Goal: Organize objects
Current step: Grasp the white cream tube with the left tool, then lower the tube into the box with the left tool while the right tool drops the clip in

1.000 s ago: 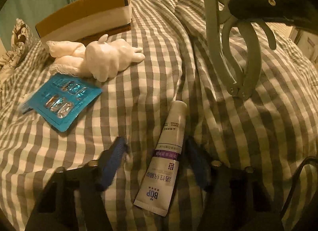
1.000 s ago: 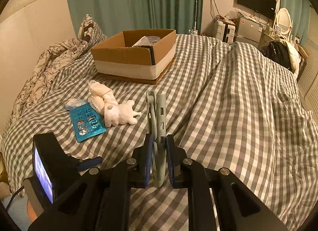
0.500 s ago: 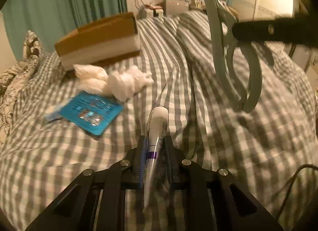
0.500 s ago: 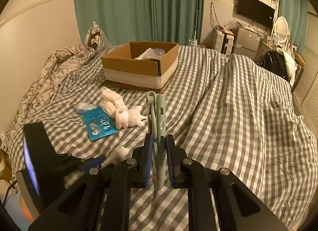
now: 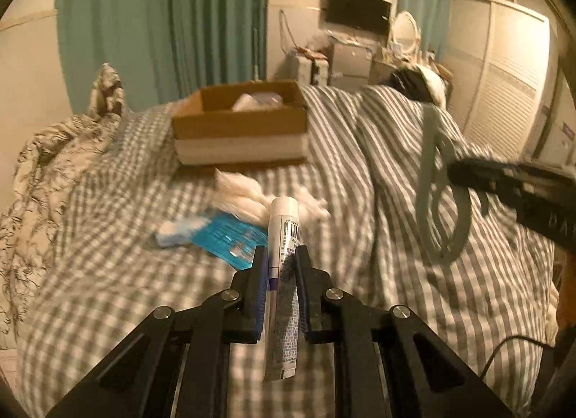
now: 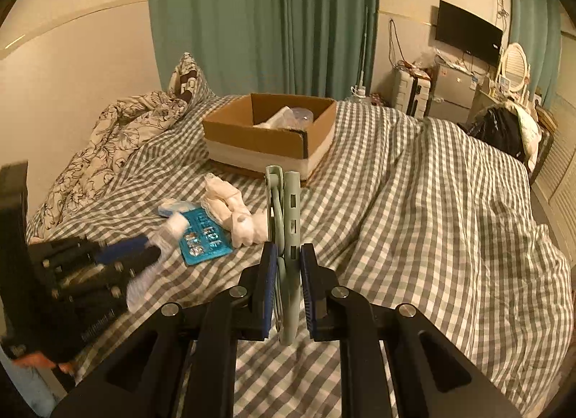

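Note:
My left gripper is shut on a white tube with a purple band and holds it above the checked bedcover, cap pointing forward. It also shows in the right wrist view. My right gripper is shut on a pale green folding tool, which also shows at the right of the left wrist view. A cardboard box with some items inside sits further back on the bed. A white plush toy and a blue blister pack lie between me and the box.
A small blue-and-white packet lies beside the blister pack. A floral duvet is bunched at the left. The checked bedcover has ridges at the right. Green curtains, a TV and cluttered furniture stand behind the bed.
My left gripper closed on the tube that lay on the bedcover and lifted it, tilting up toward the box. My right gripper rose a little with the green tool.

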`<state>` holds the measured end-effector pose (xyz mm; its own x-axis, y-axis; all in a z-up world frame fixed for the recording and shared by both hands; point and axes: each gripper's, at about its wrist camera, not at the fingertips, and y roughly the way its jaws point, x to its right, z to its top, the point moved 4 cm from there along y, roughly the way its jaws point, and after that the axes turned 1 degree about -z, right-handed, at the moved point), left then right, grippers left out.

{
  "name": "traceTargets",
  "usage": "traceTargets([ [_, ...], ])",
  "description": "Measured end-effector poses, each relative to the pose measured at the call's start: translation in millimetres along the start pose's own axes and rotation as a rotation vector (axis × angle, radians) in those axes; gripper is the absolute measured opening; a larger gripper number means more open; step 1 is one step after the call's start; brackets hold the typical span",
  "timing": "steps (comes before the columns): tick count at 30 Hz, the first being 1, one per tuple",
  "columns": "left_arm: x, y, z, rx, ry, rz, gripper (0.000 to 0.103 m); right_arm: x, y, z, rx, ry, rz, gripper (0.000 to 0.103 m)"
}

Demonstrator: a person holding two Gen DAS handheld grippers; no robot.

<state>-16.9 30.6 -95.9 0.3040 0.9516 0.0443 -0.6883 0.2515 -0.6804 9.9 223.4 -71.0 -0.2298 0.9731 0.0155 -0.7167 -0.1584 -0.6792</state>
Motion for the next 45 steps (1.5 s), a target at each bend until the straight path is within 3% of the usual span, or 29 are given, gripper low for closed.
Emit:
traceTargets([
  [8, -23.8, -0.3, 55.4, 0.067, -0.016, 0.018, 0.014, -9.4, 3.0, 44.4, 0.059, -0.062, 0.012, 0.013],
  [16, -46.2, 23.0, 128.9, 0.128, -0.019, 0.04, 0.014, -8.7, 20.5, 125.0, 0.131, -0.087, 0.061, 0.013],
  [21, -60.0, 48.2, 176.5, 0.159, -0.007, 0.079, 0.014, -3.8, 50.6, 185.2, 0.162, -0.076, 0.084, 0.013],
  [26, -78.3, 84.2, 216.3, 0.161, -0.02, 0.101, 0.014, 1.9, 97.8, 223.4, 0.141, -0.062, 0.107, 0.013],
  [33, -96.1, 152.2, 230.5, 0.098, -0.027, 0.12, 0.014, 8.8, 184.0, 229.9, 0.023, -0.034, 0.164, 0.013],
  [39, -107.1, 208.9, 216.6, 0.012, -0.035, 0.118, 0.014, 8.2, 246.9, 214.3, -0.077, -0.032, 0.2, 0.013],
  [45, -112.6, 238.5, 202.9, -0.043, -0.035, 0.116, 0.016, 11.9, 266.4, 206.7, -0.086, -0.001, 0.23, 0.013],
])
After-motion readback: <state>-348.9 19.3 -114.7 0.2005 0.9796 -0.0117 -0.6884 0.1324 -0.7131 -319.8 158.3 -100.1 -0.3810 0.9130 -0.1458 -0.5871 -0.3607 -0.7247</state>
